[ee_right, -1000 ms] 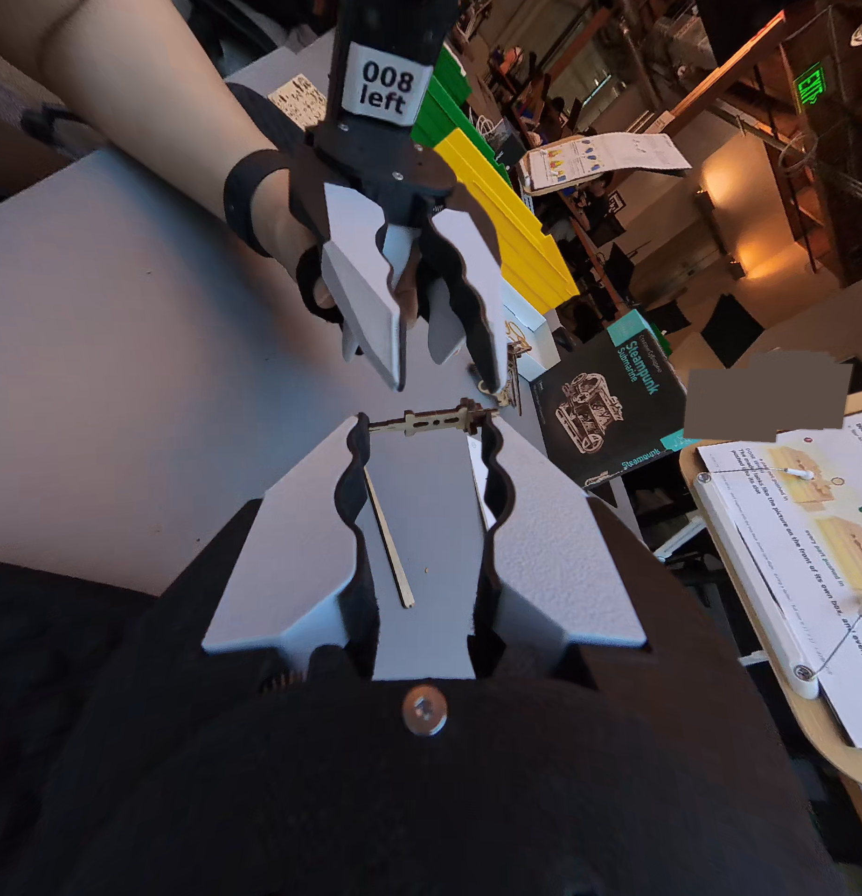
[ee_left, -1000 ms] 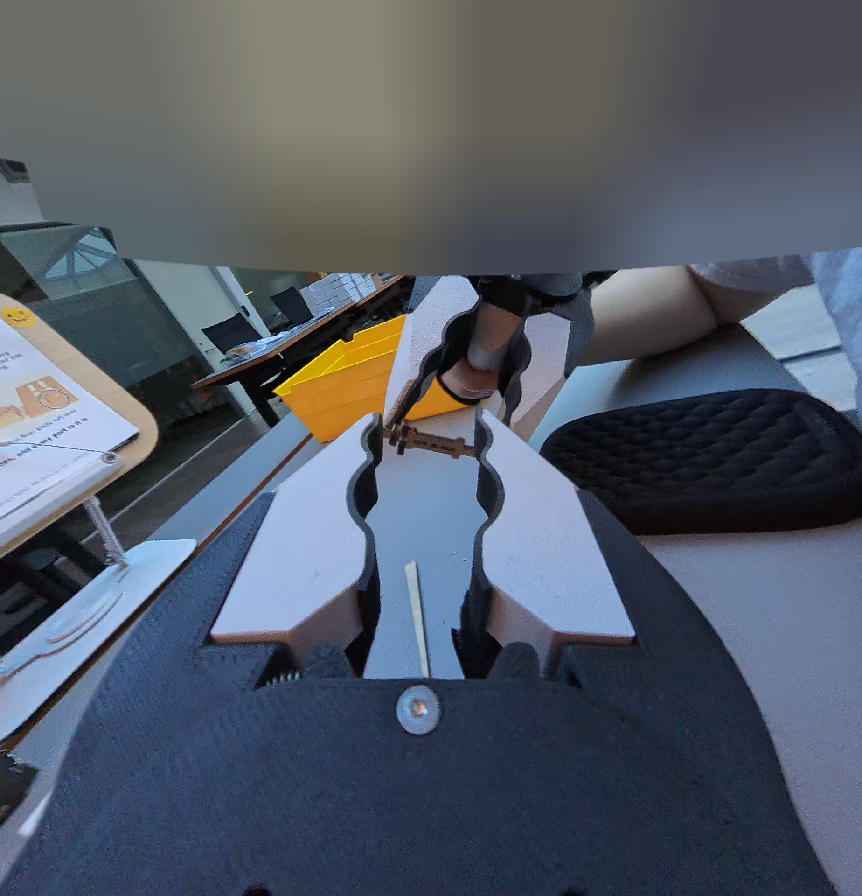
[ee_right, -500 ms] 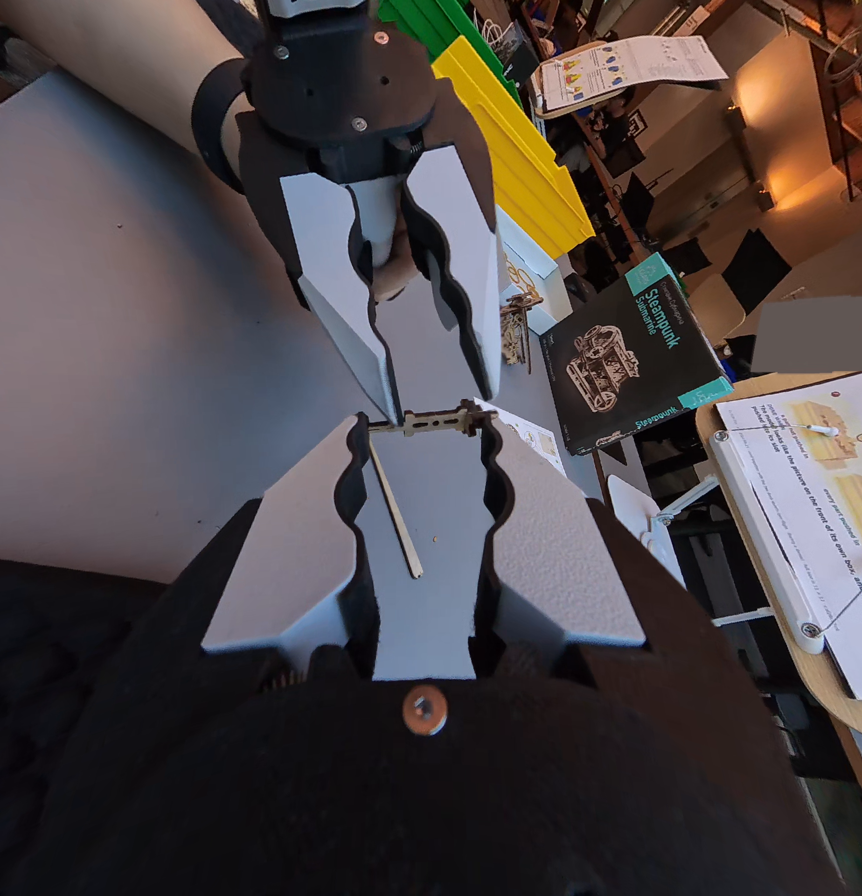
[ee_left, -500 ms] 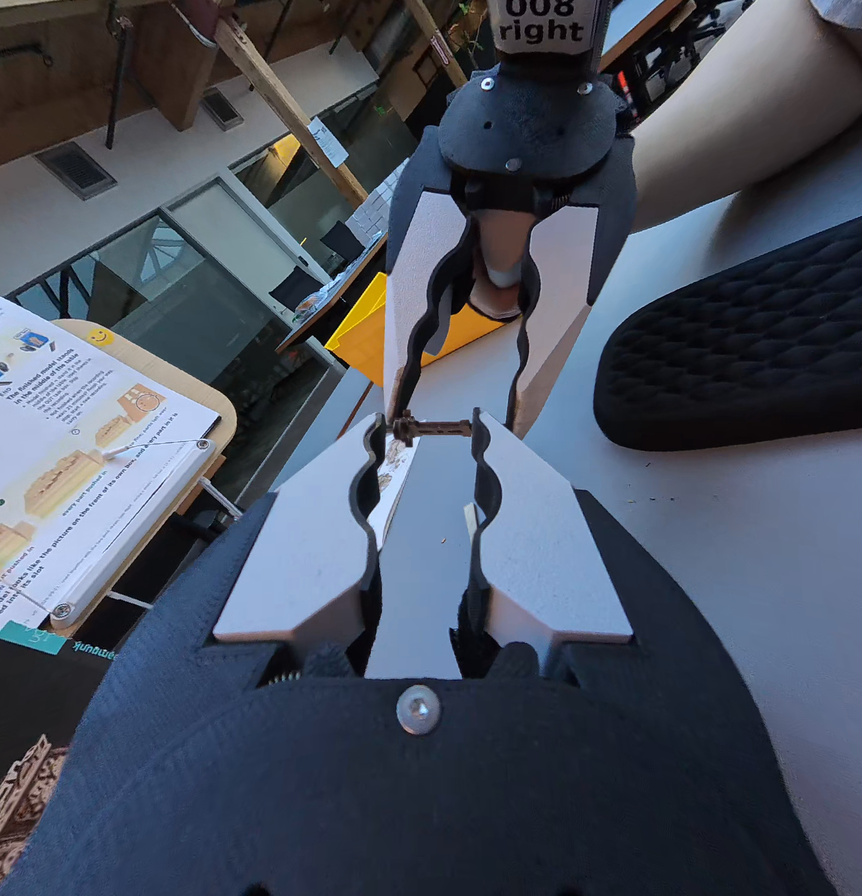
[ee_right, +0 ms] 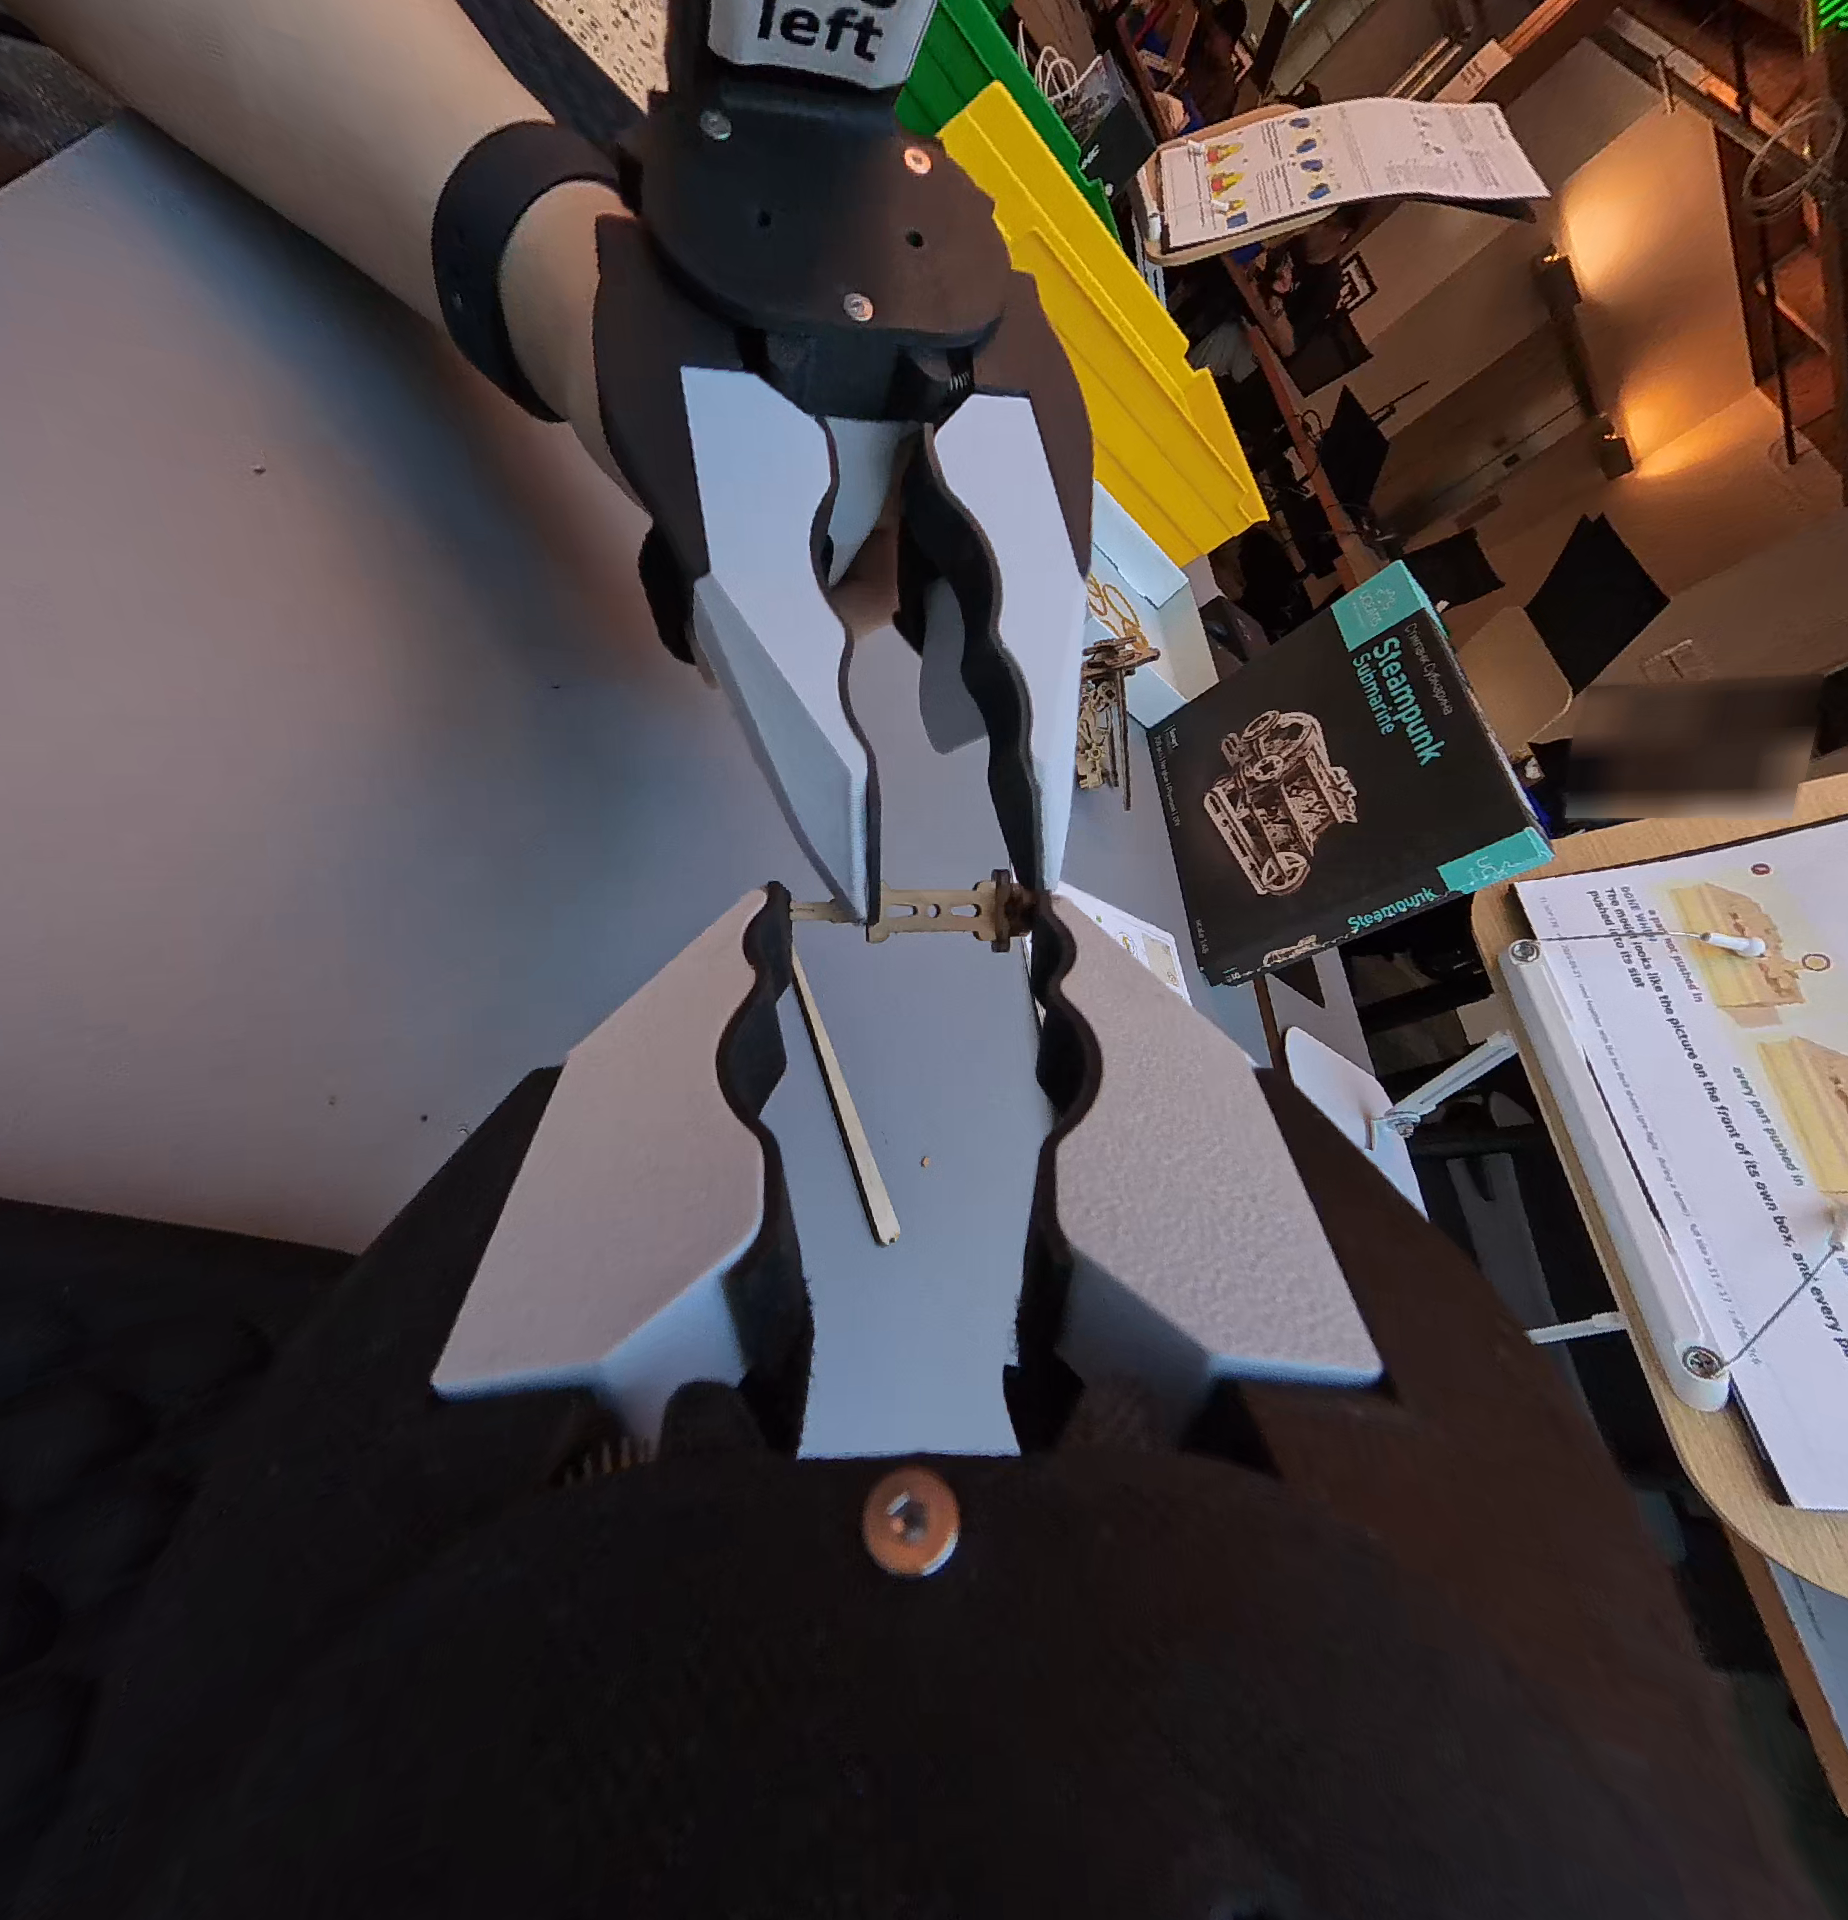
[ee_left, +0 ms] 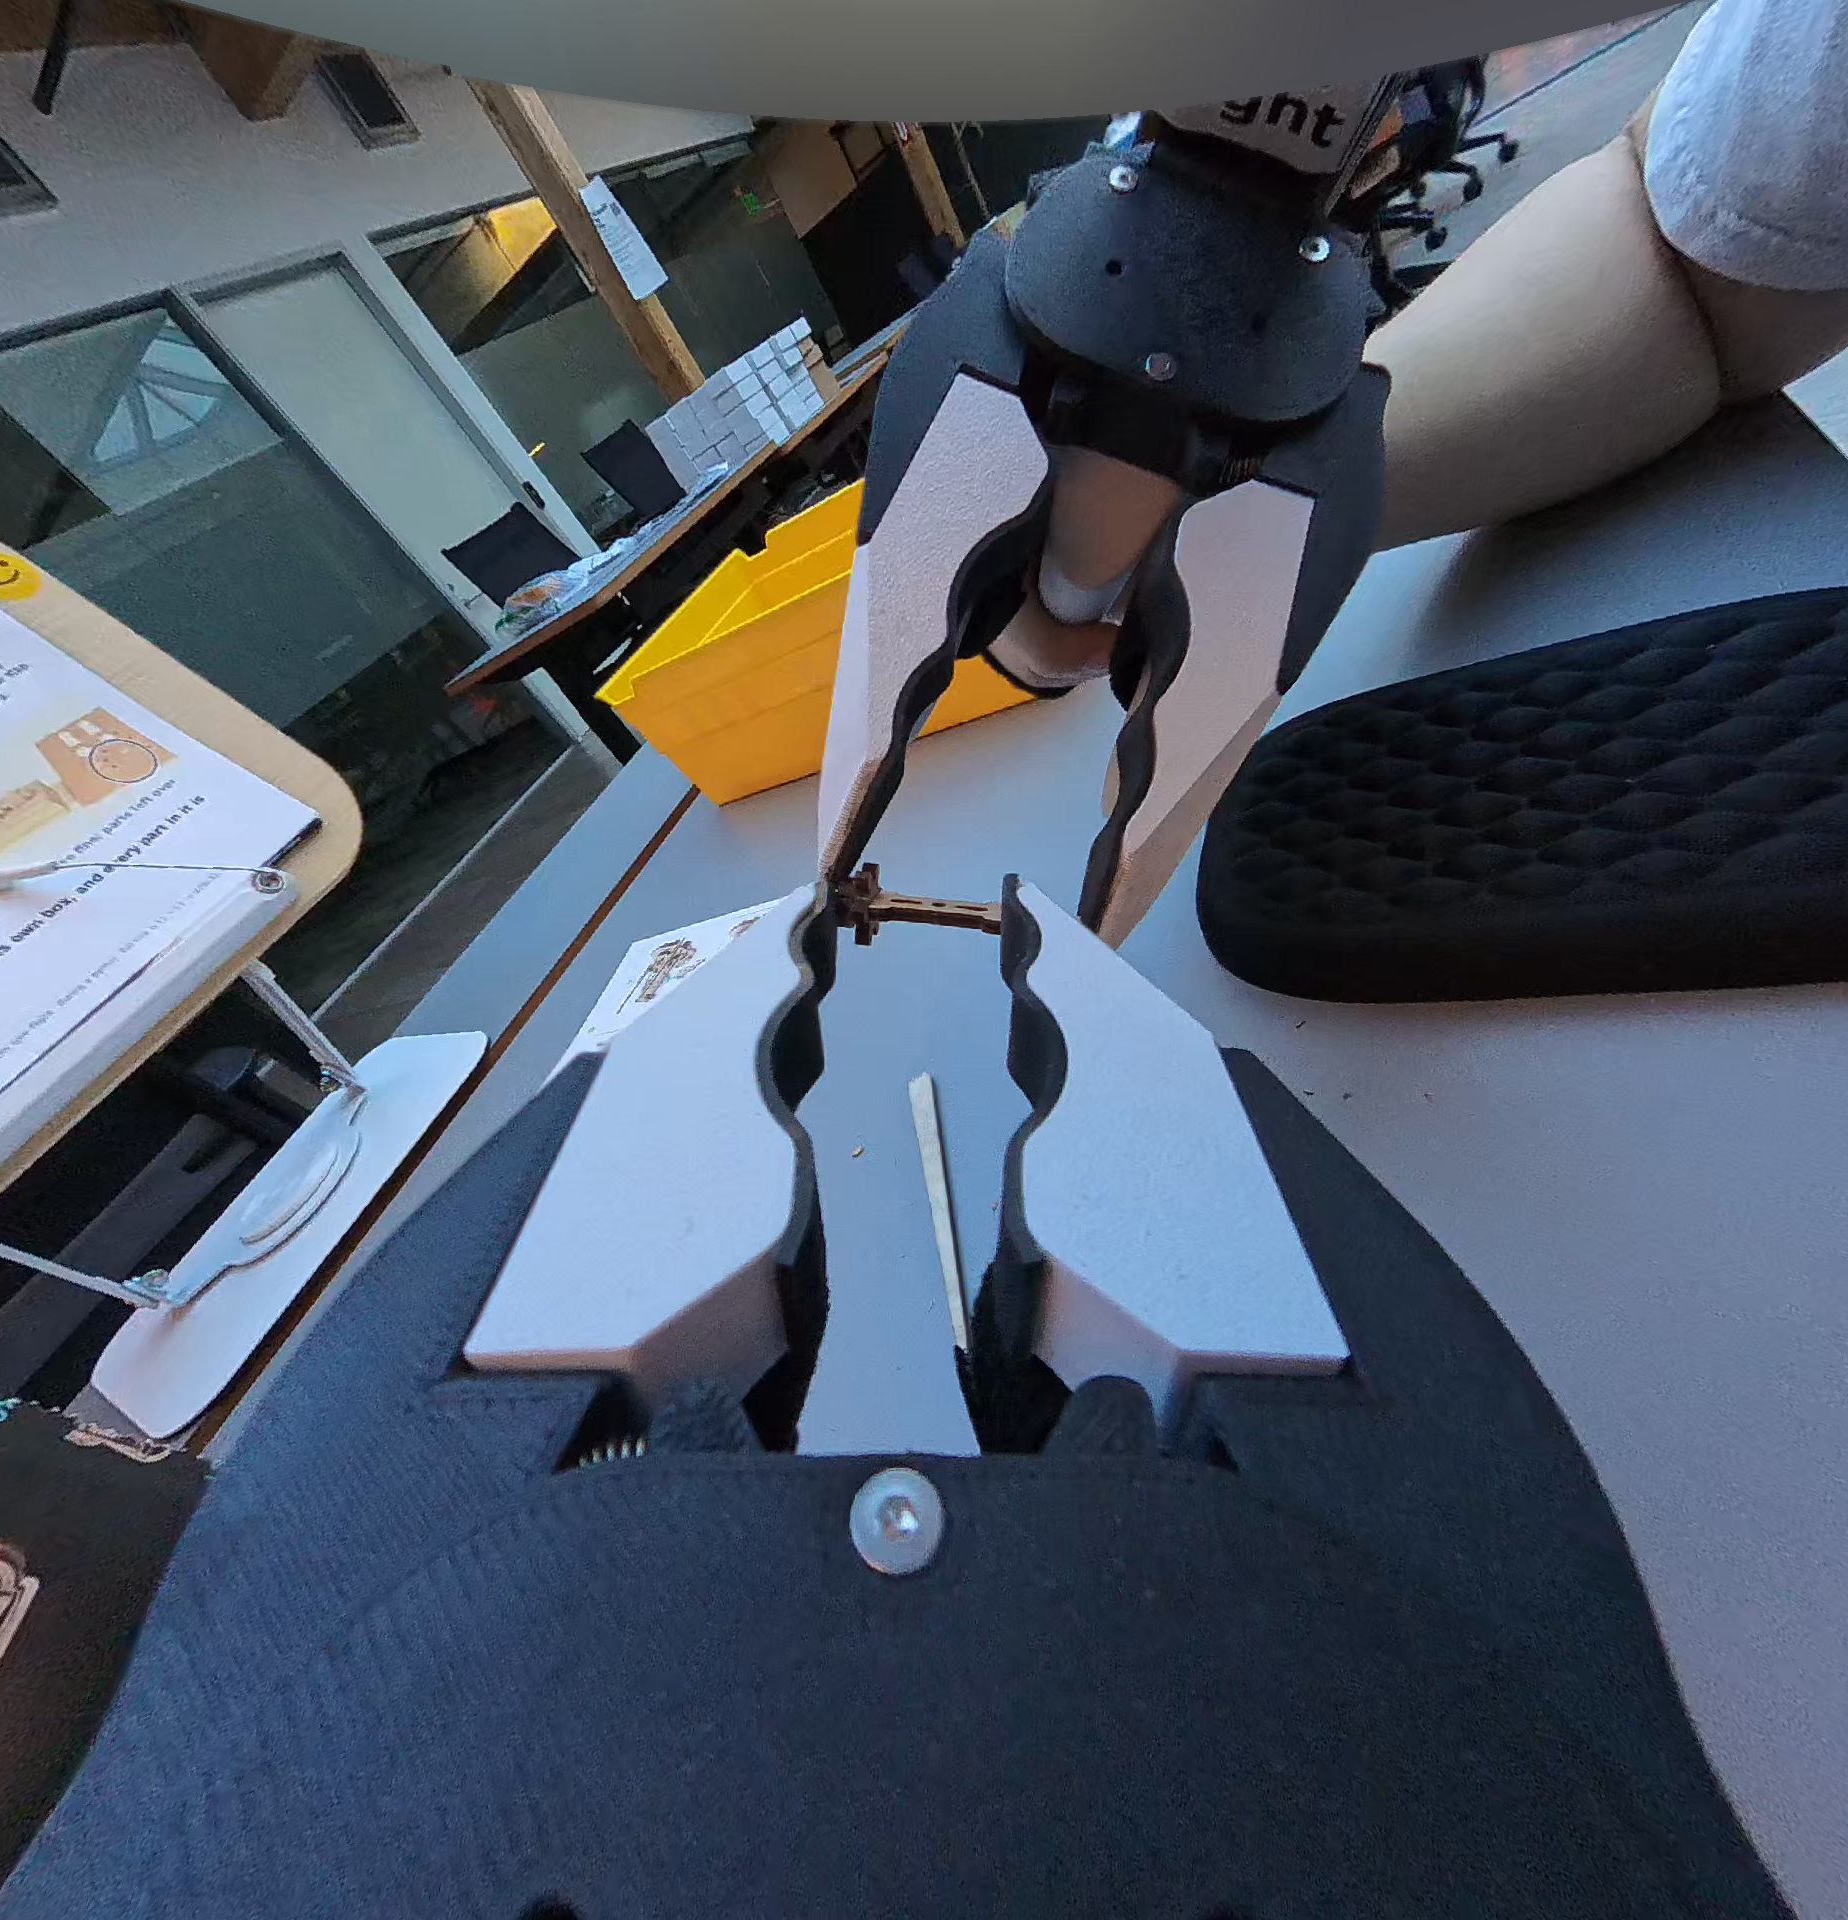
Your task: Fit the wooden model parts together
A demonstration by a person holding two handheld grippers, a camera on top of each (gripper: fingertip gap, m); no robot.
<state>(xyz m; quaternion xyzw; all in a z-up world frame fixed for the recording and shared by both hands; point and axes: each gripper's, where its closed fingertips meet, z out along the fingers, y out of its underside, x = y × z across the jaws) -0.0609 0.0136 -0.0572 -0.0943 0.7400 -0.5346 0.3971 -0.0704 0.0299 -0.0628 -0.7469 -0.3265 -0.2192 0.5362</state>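
A small slotted wooden part (ee_left: 935,910) with a cross-shaped piece (ee_left: 863,906) on one end hangs above the grey table. My right gripper (ee_right: 904,909) is shut on the wooden part (ee_right: 935,912) end to end. My left gripper (ee_left: 915,904) faces it from the other side. Its fingertips bracket the part's wider section, one (ee_right: 860,883) on the strip and one by the cross piece (ee_right: 1003,912). In the left wrist view the right gripper (ee_left: 967,894) comes down from above. A loose thin wooden stick (ee_right: 847,1112) lies on the table under the part, and it also shows in the left wrist view (ee_left: 935,1195).
A black quilted pad (ee_left: 1574,790) lies on the table (ee_left: 1522,1195). Yellow bins (ee_right: 1107,312) stand at the far edge. A black kit box (ee_right: 1335,769), a partly built wooden model (ee_right: 1102,717) and an instruction sheet on a stand (ee_right: 1730,1091) sit beyond the table edge. My left and right fingertips are right by each other.
The left gripper has come down from above the part until its fingertips are at the part, and its gap has narrowed slightly. The right gripper has kept hold of the part.
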